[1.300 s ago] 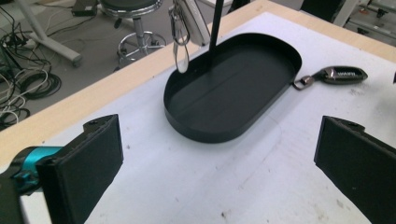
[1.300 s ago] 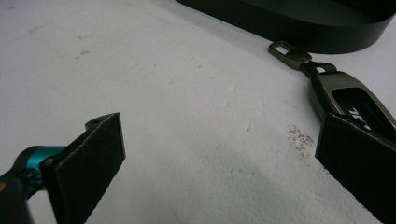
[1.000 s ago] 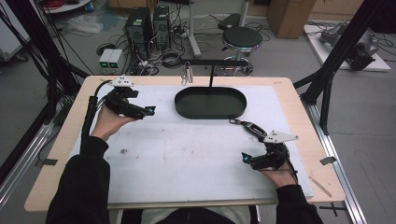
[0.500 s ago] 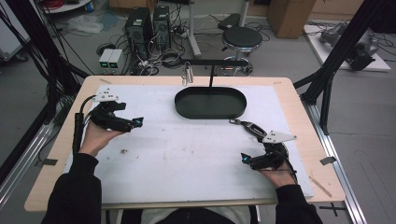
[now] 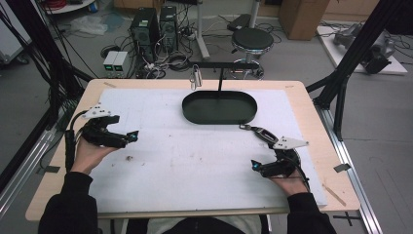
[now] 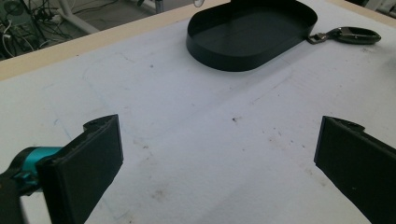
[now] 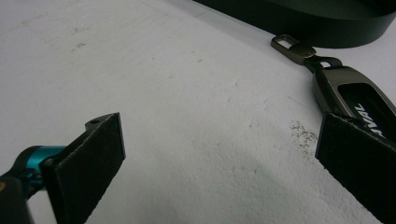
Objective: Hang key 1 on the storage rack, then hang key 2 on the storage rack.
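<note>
The car key fob [image 5: 263, 133] lay flat on the white mat [image 5: 195, 165] that covers the counter [image 5: 311, 122], just off the near right end of the black oval tray [image 5: 219, 107], its clasp end close to the tray wall though contact could not be told from the high view. Its long axis ran slantwise, from the clasp by the tray back and outward toward the person's right. The right gripper [image 5: 256, 167] rested on the mat nearer the person, so the fob lay ahead of it and slightly to its right; in the right gripper view the fob [image 7: 355, 100] sat up against the right-hand jaw, partly behind it, with the clasp pointing at the tray [image 7: 327, 18]. That gripper stood wide open and held nothing. The left gripper [image 5: 132, 138] was likewise wide open and empty, well apart at the far left of the mat, with the tray [image 6: 252, 37] and fob [image 6: 348, 35] far off in its view. The right hand was clearly the nearer one. Judging from this, a short forward reach with a small turn to cross the fob's axis would be needed; open mat surrounded the fob except on the tray side.
</note>
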Demonstrator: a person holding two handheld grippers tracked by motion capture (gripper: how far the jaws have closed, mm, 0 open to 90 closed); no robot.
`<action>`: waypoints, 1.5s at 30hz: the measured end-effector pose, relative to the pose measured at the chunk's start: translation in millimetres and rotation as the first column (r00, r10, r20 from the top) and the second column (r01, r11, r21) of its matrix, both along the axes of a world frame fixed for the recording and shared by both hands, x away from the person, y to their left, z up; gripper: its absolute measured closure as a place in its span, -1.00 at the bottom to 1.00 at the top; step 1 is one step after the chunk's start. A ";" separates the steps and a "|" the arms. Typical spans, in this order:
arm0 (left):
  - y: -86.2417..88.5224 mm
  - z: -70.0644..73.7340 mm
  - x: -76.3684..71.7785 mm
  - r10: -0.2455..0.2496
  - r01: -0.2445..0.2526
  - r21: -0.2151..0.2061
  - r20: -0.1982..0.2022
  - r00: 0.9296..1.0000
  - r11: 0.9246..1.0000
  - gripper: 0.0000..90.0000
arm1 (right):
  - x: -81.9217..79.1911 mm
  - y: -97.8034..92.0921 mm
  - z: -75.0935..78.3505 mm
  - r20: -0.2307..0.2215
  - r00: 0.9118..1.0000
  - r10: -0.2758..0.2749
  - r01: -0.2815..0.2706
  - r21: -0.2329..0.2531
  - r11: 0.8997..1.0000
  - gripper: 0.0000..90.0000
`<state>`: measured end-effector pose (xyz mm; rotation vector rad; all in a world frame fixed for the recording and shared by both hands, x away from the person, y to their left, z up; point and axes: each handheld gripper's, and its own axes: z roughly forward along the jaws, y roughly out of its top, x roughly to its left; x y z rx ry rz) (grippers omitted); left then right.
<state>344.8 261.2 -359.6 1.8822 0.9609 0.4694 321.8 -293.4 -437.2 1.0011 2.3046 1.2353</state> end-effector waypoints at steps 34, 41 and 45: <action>43.7 -59.6 -54.6 0.082 -0.084 -0.028 -0.045 0.996 0.996 -0.96 | 1.7 0.3 -0.8 0.000 1.000 -0.011 0.011 -0.026 1.000 -0.98; 41.9 -70.6 -61.6 0.055 -0.056 -0.008 -0.061 0.997 0.998 -0.96 | 5.2 -6.8 4.4 0.028 0.998 -0.050 0.051 -0.016 0.999 -0.99; 40.7 -72.0 -64.0 0.050 -0.051 -0.007 -0.060 0.997 0.999 -0.96 | 6.9 -6.2 6.8 0.026 0.998 -0.055 0.056 -0.018 0.998 -0.99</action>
